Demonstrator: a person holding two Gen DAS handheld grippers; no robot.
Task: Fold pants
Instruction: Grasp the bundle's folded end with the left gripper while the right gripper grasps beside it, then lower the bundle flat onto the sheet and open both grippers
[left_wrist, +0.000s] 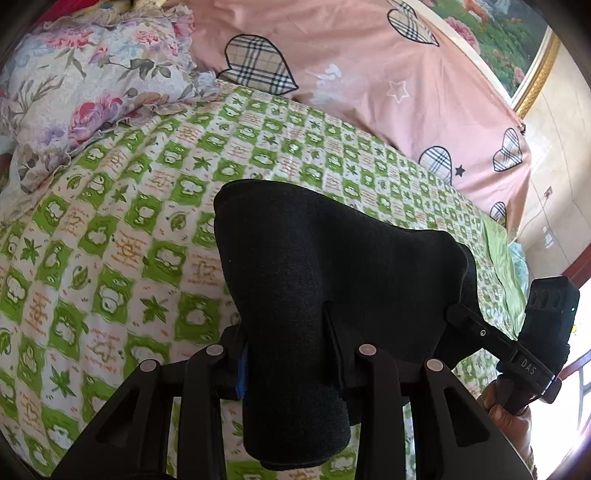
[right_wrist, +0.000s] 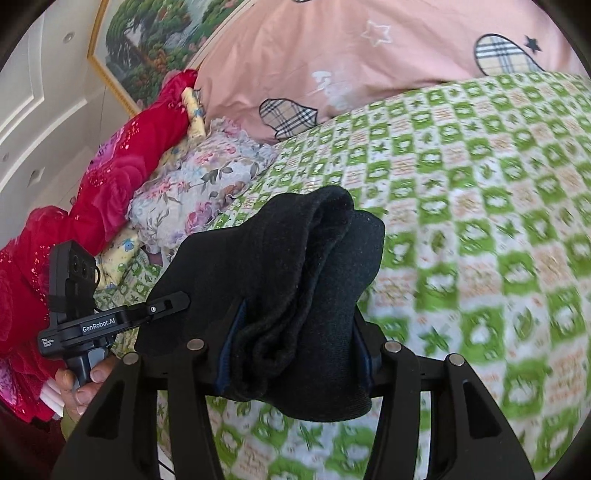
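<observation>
The black pants (left_wrist: 332, 266) hang bunched between both grippers, held above the green checked bedsheet (left_wrist: 110, 240). My left gripper (left_wrist: 288, 332) is shut on a thick fold of the pants, which drapes over and hides its fingertips. The right gripper (left_wrist: 465, 317) shows at the right of the left wrist view, clamped on the far end of the fabric. In the right wrist view my right gripper (right_wrist: 295, 332) is shut on a layered bundle of the pants (right_wrist: 295, 266). The left gripper (right_wrist: 173, 301) shows at the left, touching the fabric's edge.
A floral pillow (left_wrist: 81, 85) lies at the bed's head, with a pink quilt (left_wrist: 369, 81) with plaid hearts behind it. A red blanket (right_wrist: 122, 177) is piled beside the pillow. A framed painting (right_wrist: 159, 40) hangs on the wall. The bedsheet (right_wrist: 480, 221) spreads below.
</observation>
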